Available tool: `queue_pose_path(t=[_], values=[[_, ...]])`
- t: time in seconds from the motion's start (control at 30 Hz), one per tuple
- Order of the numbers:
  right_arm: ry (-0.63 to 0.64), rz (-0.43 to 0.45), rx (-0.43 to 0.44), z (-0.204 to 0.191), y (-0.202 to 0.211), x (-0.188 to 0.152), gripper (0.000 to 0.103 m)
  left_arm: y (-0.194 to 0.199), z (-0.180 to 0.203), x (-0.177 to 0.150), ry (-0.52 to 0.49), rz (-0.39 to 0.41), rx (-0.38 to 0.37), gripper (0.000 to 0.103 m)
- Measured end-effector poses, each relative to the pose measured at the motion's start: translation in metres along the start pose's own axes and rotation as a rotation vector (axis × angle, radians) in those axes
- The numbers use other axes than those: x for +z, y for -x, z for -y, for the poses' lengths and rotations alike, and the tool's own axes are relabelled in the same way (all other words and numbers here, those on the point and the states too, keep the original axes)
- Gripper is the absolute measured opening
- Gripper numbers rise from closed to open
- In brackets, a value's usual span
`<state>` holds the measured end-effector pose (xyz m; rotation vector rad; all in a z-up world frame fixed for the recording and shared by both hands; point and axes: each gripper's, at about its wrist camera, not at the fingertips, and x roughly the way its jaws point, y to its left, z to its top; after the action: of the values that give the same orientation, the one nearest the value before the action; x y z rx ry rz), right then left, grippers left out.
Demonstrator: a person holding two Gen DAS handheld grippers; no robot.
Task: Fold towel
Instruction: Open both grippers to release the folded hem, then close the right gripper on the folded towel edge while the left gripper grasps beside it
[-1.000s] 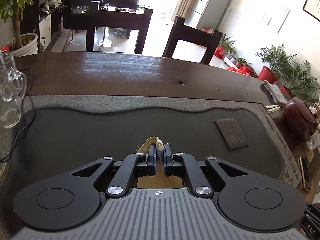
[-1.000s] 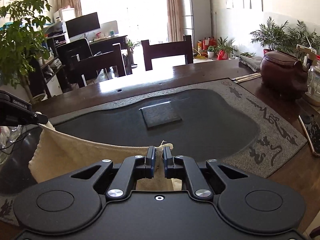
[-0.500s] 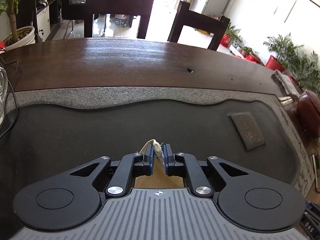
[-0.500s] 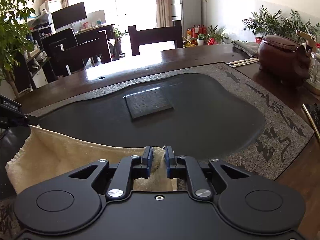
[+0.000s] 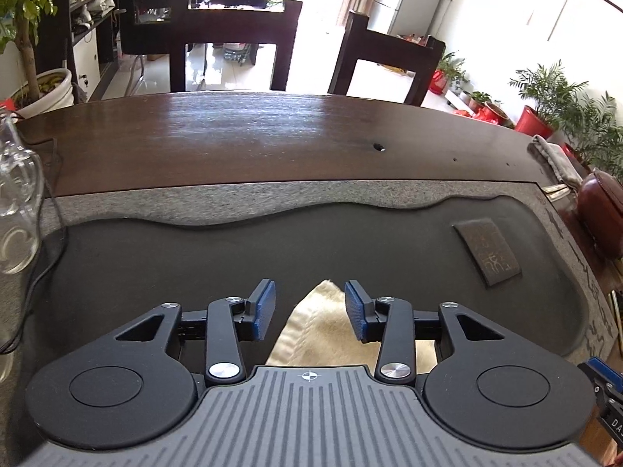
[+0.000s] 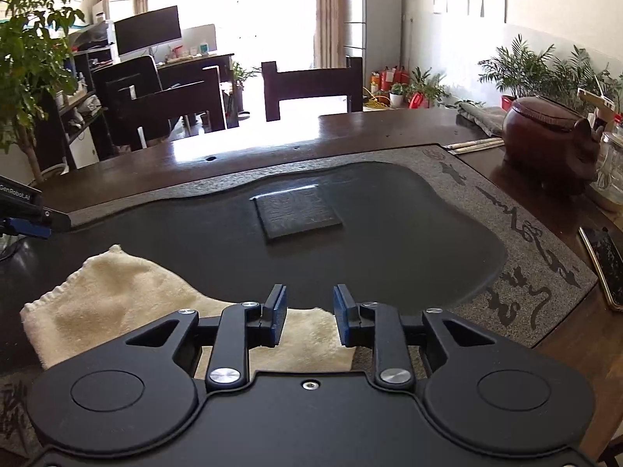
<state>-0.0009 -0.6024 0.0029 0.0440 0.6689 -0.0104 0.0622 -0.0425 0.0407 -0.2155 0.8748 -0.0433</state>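
Right wrist view shows the cream towel (image 6: 128,303) lying slack on the dark stone tray (image 6: 389,257), spread from about 9 o'clock to just under the right gripper (image 6: 310,317). That gripper's jaws have just been opening and now stand apart, a towel corner lying below and between them but not pinched. From the left wrist view the left gripper (image 5: 310,309) has likewise just been opening — its blue pads (image 5: 264,311) stand wide, with a pointed towel corner on the tray between them, untouched.

I'd judge one fold has just been laid down and let go; whether the layers line up I cannot tell, since both gripper bodies hide the near part of the cloth. Smoothing or a further fold likely remains.

Room is generous — the tray is bare toward 12 o'clock except for an inset tile (image 6: 298,212). A glass vessel (image 5: 15,202) at 9 o'clock and a brown pot (image 6: 549,136) at 2 o'clock sit well apart from the towel.
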Motion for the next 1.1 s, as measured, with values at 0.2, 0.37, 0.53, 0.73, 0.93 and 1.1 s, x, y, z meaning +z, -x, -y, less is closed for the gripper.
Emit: queue_pose_path(t=[0.2,0.37,0.53,0.73,0.93,1.1], values=[[0.052,-0.002,0.066,-0.029,0.016,-0.010,0.029,0.018,-0.017,-0.015,0.011,-0.014,0.039,0.048],[0.109,-0.015,0.121,-0.057,0.026,-0.020,0.037,0.031,-0.029,-0.031,-0.005,-0.041,0.099,0.053],[0.180,-0.038,0.190,-0.086,0.033,-0.027,0.039,0.042,-0.040,-0.044,0.011,-0.056,0.110,0.060],[0.271,-0.043,0.255,-0.119,0.039,-0.032,0.046,0.053,-0.050,-0.056,0.000,-0.064,0.156,0.065],[0.373,-0.037,0.312,-0.156,0.035,-0.032,0.046,0.055,-0.061,-0.054,0.004,-0.062,0.188,0.068],[0.452,-0.042,0.368,-0.192,0.022,-0.029,0.046,0.056,-0.069,-0.049,0.011,-0.056,0.196,0.070]])
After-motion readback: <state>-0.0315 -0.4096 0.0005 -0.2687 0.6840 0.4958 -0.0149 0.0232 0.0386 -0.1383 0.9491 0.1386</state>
